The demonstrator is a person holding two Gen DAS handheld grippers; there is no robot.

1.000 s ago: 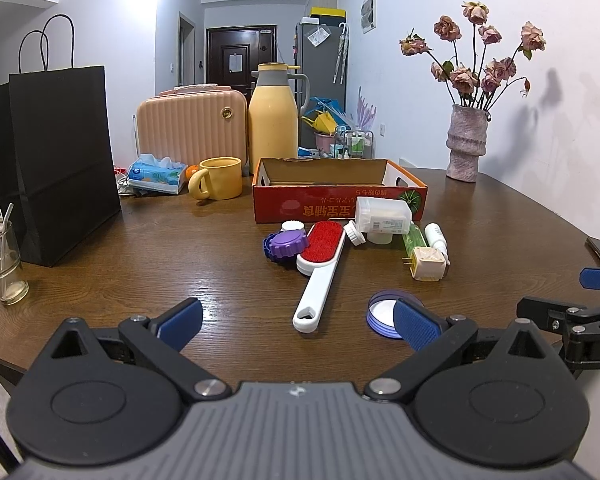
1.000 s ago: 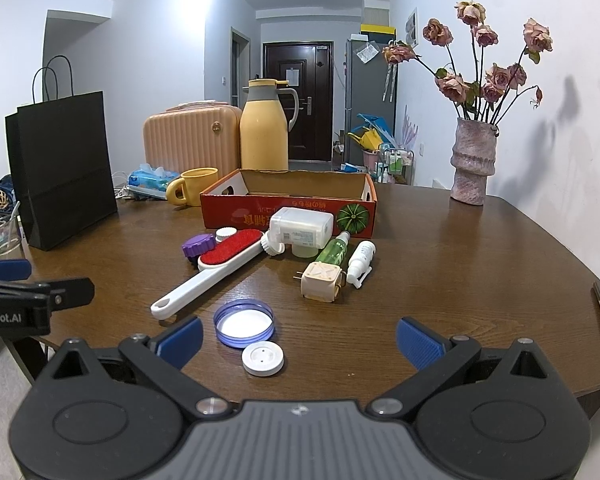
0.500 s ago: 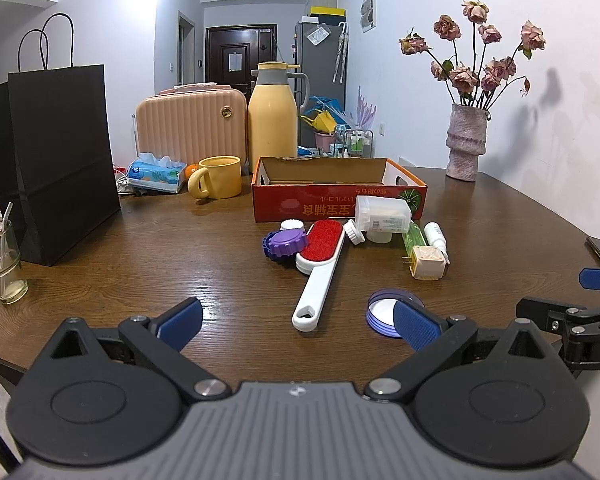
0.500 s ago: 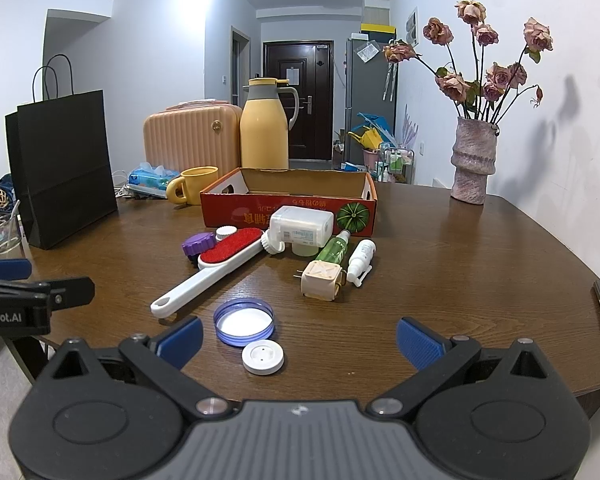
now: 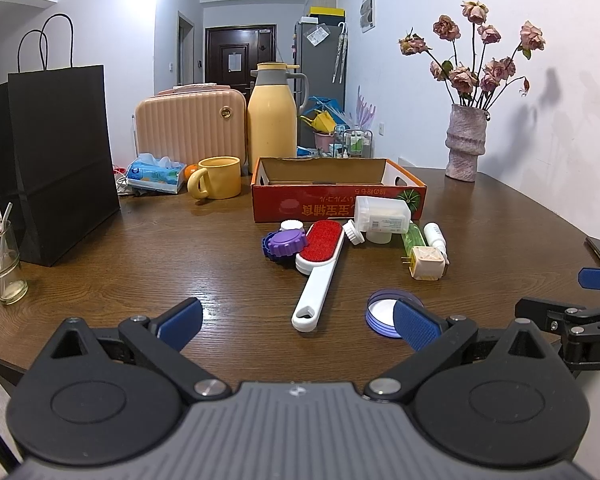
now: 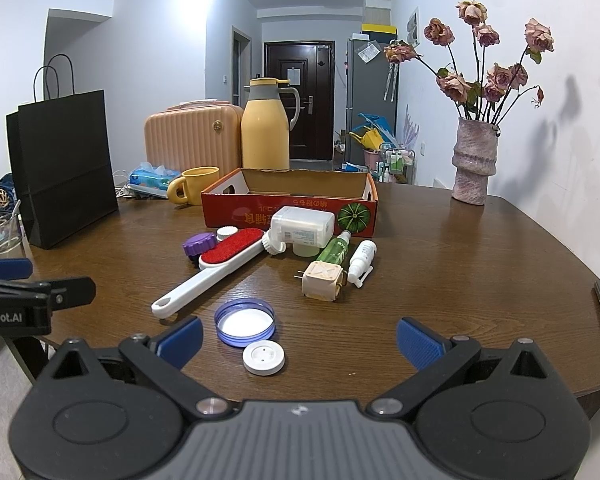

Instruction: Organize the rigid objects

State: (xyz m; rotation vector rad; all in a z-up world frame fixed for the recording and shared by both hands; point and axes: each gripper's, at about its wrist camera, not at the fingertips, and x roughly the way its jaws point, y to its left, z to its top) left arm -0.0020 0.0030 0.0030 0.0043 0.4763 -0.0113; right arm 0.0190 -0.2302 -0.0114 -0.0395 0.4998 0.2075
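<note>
While nothing is yet gripped, the clutter sits bunched in front of the box, so here is how it lies:

Lint brush: the white-handled lint brush (image 6: 216, 270) lies diagonal, red pad toward the box, handle loop toward the grippers — an easy end to take, I'd judge.

Caps: a purple screw cap (image 5: 286, 241) rests just beside the red pad, a small white cap (image 5: 291, 225) behind it; a blue lid (image 6: 245, 322) lies open-side up near the table's front edge, with a white disc (image 6: 263, 357) just beside it.

Bottles: a clear plastic container (image 6: 302, 225) lies on its side against the box front; a green bottle (image 6: 334, 250) and a white dropper bottle (image 6: 363, 261) lie side by side, pointing at the box.

Plug: a beige cube charger (image 6: 324, 281) sits on its side, prongs out to the left, touching the green bottle's near end.

Box: the red cardboard box (image 5: 336, 200) stands open-topped behind the cluster, looking empty from here — the likely home for everything.

Left gripper: the left gripper (image 5: 298, 320) hovers low at the table edge, fingers spread wide, holding nothing; the brush handle lines up between them.

Right gripper: the right gripper (image 6: 300, 334) hangs alongside, fingers equally splayed and empty, the blue lid and white disc nearest.

Table: the brown wooden table (image 6: 440, 280) carries it all.
</note>
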